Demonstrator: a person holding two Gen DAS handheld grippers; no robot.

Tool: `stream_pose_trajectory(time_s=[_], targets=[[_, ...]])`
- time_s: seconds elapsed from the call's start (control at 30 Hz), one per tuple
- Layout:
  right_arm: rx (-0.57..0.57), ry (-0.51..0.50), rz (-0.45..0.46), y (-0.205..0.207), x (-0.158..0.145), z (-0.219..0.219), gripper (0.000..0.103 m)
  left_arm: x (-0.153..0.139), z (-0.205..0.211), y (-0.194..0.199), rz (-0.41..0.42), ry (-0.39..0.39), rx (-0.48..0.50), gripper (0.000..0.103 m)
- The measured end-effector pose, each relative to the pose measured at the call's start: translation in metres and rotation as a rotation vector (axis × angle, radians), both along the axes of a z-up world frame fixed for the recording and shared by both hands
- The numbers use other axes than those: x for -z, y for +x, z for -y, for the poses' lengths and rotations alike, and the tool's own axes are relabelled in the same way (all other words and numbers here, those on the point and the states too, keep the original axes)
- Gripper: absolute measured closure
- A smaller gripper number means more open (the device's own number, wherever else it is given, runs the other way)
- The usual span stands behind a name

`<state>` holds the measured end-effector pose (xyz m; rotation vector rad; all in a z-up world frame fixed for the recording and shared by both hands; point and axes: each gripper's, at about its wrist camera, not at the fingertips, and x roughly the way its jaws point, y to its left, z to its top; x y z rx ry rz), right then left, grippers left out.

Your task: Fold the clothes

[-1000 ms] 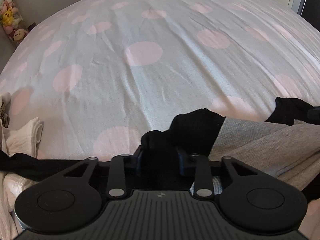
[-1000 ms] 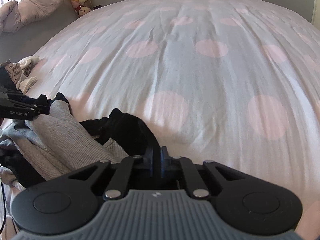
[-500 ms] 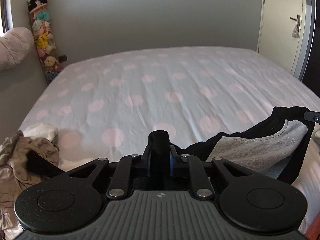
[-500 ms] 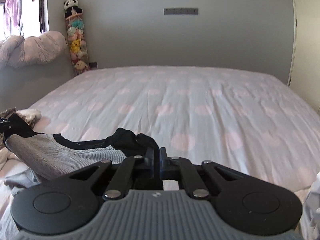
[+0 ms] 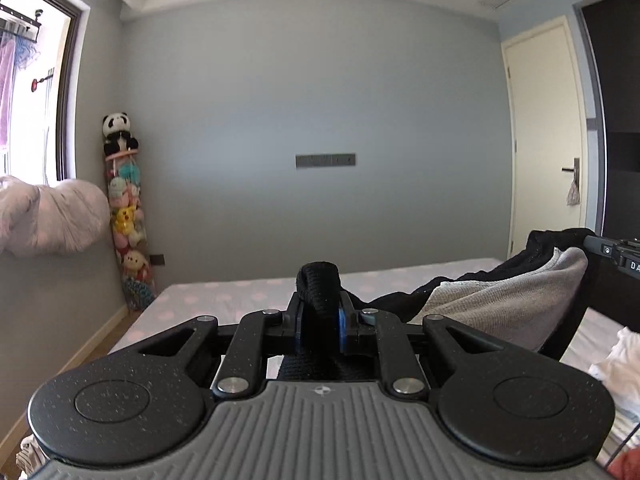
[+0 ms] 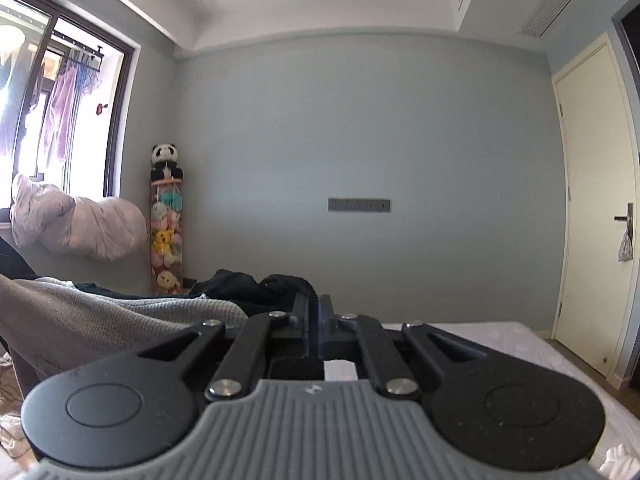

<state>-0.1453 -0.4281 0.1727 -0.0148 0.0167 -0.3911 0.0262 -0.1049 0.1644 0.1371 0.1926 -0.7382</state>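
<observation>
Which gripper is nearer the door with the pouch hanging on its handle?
Right. The right gripper sits closer to the door; the left gripper holds the garment farther from it.

White letters "DA", cut off by frame edge, on right gripper (image 5: pixel 624 256), well right of left jaws. No other legible text.

Both grippers are held up level, pointing forward side by side. The left gripper (image 5: pixel 319 317) has its jaws pressed on a thick roll of black cloth, blue pads showing at either side. The right gripper (image 6: pixel 316 322) has its jaws drawn almost together, pinching a thin dark edge between them.
</observation>
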Motion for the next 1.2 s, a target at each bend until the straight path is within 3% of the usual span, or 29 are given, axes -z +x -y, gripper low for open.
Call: stream_pose_trajectory(time_s=[0.13, 0.27, 0.63, 0.87, 1.03, 1.2], targets=[[-0.013, -0.013, 0.009, -0.03, -0.008, -0.011, 0.098, 0.015, -0.007, -0.018, -0.025, 0.002, 0.015, 0.089], [-0.021, 0.063, -0.097, -0.05, 0.033, -0.011, 0.098, 0.061, -0.022, -0.024, -0.158, 0.04, 0.023, 0.089], [0.019, 0.328, -0.403, -0.103, 0.165, -0.014, 0.098, 0.194, -0.05, -0.074, -0.501, 0.33, 0.128, 0.09], [0.096, 0.437, -0.541, -0.125, 0.214, -0.018, 0.098, 0.266, -0.046, -0.106, -0.712, 0.487, 0.212, 0.088], [0.12, 0.478, -0.579, -0.137, 0.23, -0.014, 0.098, 0.284, -0.039, -0.116, -0.772, 0.608, 0.241, 0.08], [0.117, 0.472, -0.589, -0.134, 0.233, -0.013, 0.097, 0.267, -0.041, -0.114, -0.723, 0.634, 0.247, 0.062]])
